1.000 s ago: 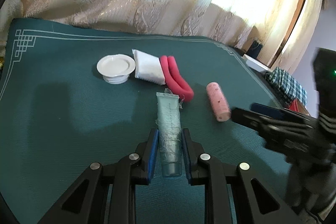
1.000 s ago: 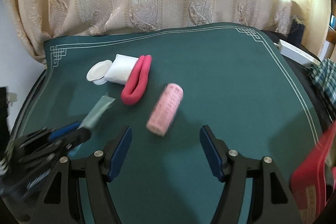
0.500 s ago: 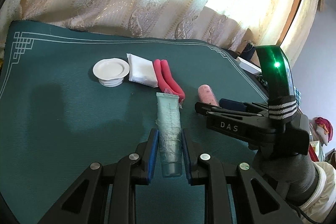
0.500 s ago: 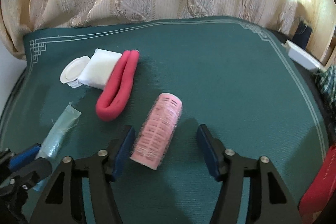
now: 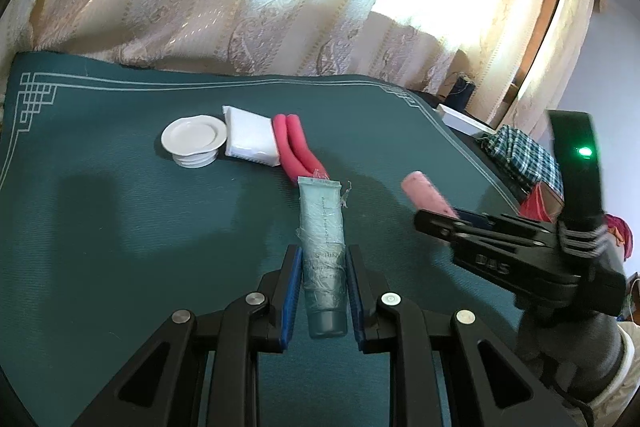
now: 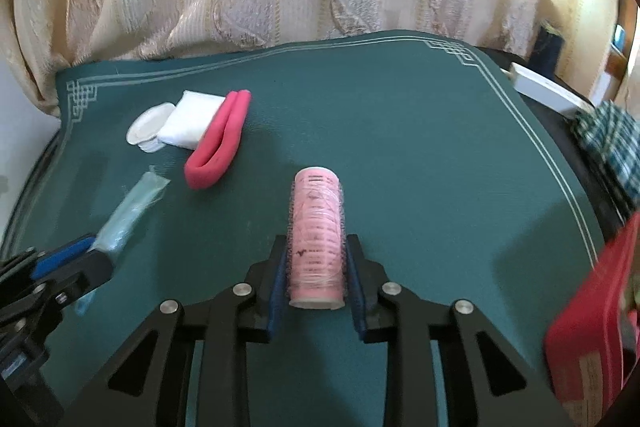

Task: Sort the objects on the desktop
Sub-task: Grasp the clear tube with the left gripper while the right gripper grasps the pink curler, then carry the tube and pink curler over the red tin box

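The left claw [image 5: 322, 293] is clenched on the pale teal tube [image 5: 322, 251], its cap end between the blue pads and its crimped tail reaching to the far side, touching or almost touching the looped pink foam curler [image 5: 294, 147]. Nothing about that grip differs from a second ago.

The change is on the right. A second back the right claw [image 6: 316, 271] stood wide with the pink hair roller [image 6: 317, 235] lying askew beyond it; now the roller sits lengthwise between the pads and the jaws are closing on it, both pads already against its bristly sides. So each hand has one item in its grip, and lifting the pair to a sorting spot looks like the next step.

At far left the white lid [image 5: 194, 139], the white packet [image 5: 250, 139] and the curler lie in a touching row. The green table [image 6: 420, 147] is bare across its middle and right, so that side gives the freest path. Its right edge is crowded just beyond by a checked cloth [image 6: 612, 139] and a red box [image 6: 592, 323], which the right hand should steer clear of.
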`<state>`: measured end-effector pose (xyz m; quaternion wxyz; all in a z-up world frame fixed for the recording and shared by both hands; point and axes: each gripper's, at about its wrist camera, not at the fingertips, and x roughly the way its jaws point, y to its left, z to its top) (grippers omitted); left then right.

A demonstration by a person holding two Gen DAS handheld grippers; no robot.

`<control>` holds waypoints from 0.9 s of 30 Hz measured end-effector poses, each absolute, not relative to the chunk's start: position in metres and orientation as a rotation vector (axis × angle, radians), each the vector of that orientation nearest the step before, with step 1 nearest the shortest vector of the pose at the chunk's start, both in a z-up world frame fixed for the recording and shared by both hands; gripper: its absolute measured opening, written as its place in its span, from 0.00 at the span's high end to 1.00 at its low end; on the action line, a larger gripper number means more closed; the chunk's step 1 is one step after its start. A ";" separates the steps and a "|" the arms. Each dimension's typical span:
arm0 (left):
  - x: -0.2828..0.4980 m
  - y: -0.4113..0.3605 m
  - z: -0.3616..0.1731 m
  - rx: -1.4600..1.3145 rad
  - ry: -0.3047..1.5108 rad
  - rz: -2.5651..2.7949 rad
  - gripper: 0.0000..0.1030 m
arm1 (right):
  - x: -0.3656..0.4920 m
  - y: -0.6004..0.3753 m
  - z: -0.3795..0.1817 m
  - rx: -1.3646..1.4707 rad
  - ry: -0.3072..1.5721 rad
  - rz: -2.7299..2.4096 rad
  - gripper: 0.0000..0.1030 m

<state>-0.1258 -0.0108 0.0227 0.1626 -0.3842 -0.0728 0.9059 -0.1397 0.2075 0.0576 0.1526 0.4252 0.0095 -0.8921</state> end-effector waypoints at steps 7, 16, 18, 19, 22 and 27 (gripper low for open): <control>-0.117 0.005 0.031 -1.060 -0.179 2.571 0.78 | -0.102 0.247 0.088 1.133 -0.026 -2.616 0.71; -0.101 0.042 0.041 -1.024 -0.121 2.527 0.78 | -0.065 0.315 0.123 1.060 -0.113 -2.748 0.71; -0.098 0.052 0.043 -1.016 -0.106 2.516 0.78 | -0.060 0.329 0.127 1.051 -0.128 -2.780 0.71; -0.096 0.058 0.045 -1.010 -0.096 2.509 0.78 | -0.058 0.336 0.129 1.046 -0.135 -2.794 0.71; -0.092 0.075 0.051 -0.996 -0.070 2.494 0.78 | -0.051 0.359 0.132 1.039 -0.167 -2.836 0.71; -0.087 0.107 0.059 -0.977 -0.015 2.465 0.78 | -0.043 0.399 0.132 1.045 -0.243 -2.891 0.71</control>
